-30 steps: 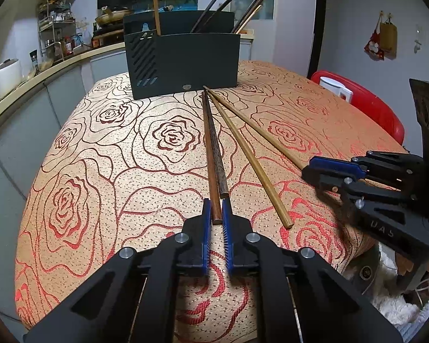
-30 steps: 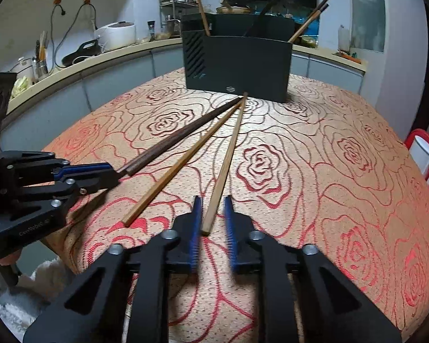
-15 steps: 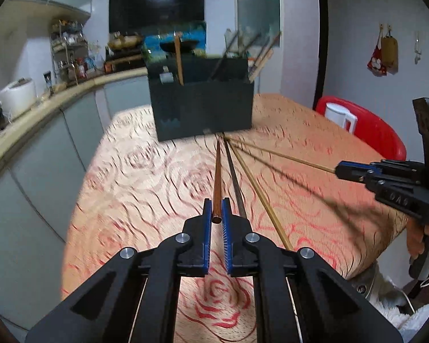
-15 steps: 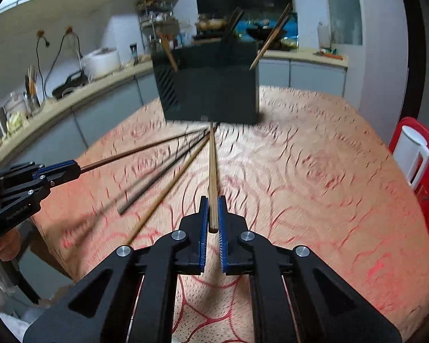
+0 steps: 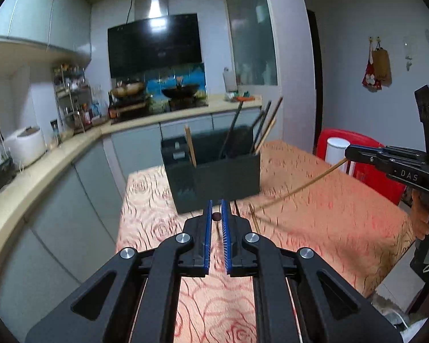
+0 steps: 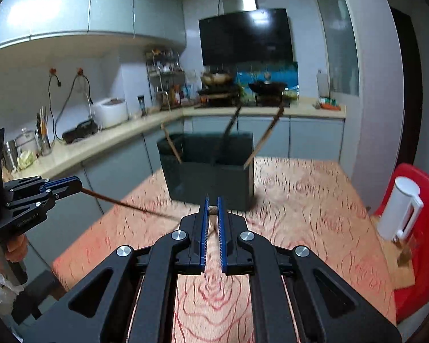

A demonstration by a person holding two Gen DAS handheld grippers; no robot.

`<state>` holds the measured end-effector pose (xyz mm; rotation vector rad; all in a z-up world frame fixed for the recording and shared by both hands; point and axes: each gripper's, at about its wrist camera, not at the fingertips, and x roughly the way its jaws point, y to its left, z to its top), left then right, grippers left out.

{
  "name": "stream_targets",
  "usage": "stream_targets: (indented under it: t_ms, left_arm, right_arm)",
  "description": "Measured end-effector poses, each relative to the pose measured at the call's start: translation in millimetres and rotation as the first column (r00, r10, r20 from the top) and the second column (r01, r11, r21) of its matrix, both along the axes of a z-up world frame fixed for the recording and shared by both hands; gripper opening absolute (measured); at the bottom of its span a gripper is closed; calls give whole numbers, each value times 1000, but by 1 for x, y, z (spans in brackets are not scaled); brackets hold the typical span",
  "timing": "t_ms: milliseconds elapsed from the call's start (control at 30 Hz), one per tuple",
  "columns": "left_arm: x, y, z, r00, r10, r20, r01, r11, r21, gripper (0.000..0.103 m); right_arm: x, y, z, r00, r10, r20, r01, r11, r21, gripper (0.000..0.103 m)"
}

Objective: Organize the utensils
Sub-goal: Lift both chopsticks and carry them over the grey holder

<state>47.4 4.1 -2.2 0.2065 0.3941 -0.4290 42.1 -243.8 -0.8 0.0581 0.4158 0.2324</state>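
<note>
Both chopsticks [image 5: 216, 216] now off table [image 5: 343, 214].

A dark chopstick [image 5: 216, 216] is gripped end-on between the blue pads of the left gripper [image 5: 216, 217]. Ahead, a black holder [image 5: 214, 180] is seen on the rose-patterned tablecloth [image 5: 329, 214], with chopsticks standing in it. A light chopstick [image 5: 300, 188] is clamped by the right gripper [image 5: 350, 152].

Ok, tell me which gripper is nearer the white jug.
Right. The right gripper, clamping a light chopstick, hangs close to the white jug; the left gripper, clamping a dark chopstick, is further left, facing the holder.
</note>
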Motion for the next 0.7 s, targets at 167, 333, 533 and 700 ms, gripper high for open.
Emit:
stream_targets:
  t_ms: [167,333,533,700]
  left_arm:
    - [15,-1,21,1000,-12,6,12,1000,-25,7]
    - [30,-4,38,1000,-24,4,24,999,-40,7]
    - [48,-6,59,999,-39,-7,39,998,-49,7]
    - [59,-10,77,999,-52,-11,51,997,-52,7]
  right_arm:
    - [13,-3,22,999,17,30,-18,1000,21,7]
    - [33,-9,38,1000,20,19,-21,999,45,7]
    - [53,-16,64,1000,12,19,-13,999,50,7]
    - [67,-21,85,1000,2,27,-4,999,48,7]
